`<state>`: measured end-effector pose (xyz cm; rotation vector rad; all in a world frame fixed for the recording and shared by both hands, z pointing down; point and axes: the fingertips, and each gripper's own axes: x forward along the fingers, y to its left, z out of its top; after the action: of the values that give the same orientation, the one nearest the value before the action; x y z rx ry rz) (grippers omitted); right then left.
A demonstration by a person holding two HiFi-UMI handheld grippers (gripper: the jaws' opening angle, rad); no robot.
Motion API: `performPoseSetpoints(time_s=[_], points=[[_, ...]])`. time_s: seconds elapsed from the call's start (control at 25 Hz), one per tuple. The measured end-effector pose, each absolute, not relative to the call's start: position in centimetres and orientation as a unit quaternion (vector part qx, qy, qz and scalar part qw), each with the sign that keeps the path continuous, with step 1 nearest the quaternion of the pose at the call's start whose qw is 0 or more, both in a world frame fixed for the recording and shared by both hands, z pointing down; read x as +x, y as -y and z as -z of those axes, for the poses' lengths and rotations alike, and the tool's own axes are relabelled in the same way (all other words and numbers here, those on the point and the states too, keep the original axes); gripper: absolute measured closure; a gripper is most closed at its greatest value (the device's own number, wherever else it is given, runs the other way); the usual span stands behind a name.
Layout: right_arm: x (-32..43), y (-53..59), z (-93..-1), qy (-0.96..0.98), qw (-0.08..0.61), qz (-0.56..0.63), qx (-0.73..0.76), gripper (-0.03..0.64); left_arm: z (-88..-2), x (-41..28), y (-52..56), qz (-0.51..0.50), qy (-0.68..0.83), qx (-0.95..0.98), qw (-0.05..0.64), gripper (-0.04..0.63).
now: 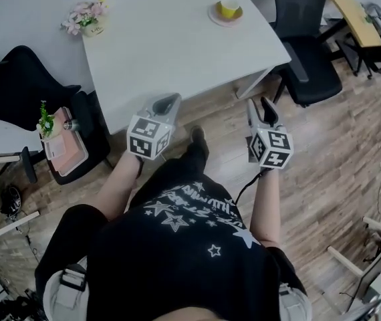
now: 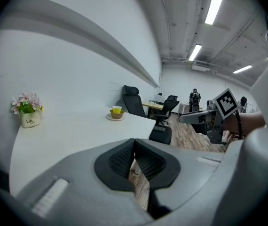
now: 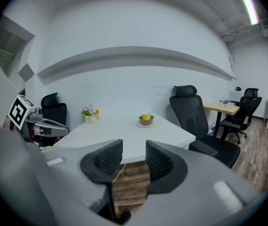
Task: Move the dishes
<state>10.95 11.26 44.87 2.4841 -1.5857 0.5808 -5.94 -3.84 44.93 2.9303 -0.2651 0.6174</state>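
The dishes (image 1: 228, 10) are a brown bowl with a yellow cup in it on a pale saucer, near the far right corner of the white table (image 1: 164, 52). They also show as small dishes (image 2: 116, 113) in the left gripper view and dishes (image 3: 145, 120) in the right gripper view. My left gripper (image 1: 167, 103) is held before the table's near edge, its pads touching, nothing in them (image 2: 134, 144). My right gripper (image 1: 261, 107) hovers over the floor beside the table corner, jaws slightly parted and empty (image 3: 134, 157).
A small flower pot (image 1: 87, 20) stands at the table's far left. A black office chair (image 1: 304, 45) is at the table's right side, another black chair (image 1: 23, 85) at the left. A wooden desk (image 1: 354, 15) is farther right. The floor is wood planks.
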Motion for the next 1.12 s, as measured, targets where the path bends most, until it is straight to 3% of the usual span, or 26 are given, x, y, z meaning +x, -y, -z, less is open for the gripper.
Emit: performPoseSetpoints(time_s=[0.36,0.68,1.12], points=[[22.2,-1.3,-44.8,0.559,0.111,-0.202,0.797,0.459,-46.4,4.3,11.6,-0.213,0.118,0.965,0.095,0.584],[28.2,7.6,-44.8,0.58,0.172,-0.194,0.772,0.459,-46.6,8.5,17.8,-0.215,0.154,0.958,0.11,0.584],[31.3,16.7,-47.0,0.643,0.388,-0.096,0.653,0.46,-46.6,8.3,20.3,-0.219,0.237,0.938,0.126,0.584]])
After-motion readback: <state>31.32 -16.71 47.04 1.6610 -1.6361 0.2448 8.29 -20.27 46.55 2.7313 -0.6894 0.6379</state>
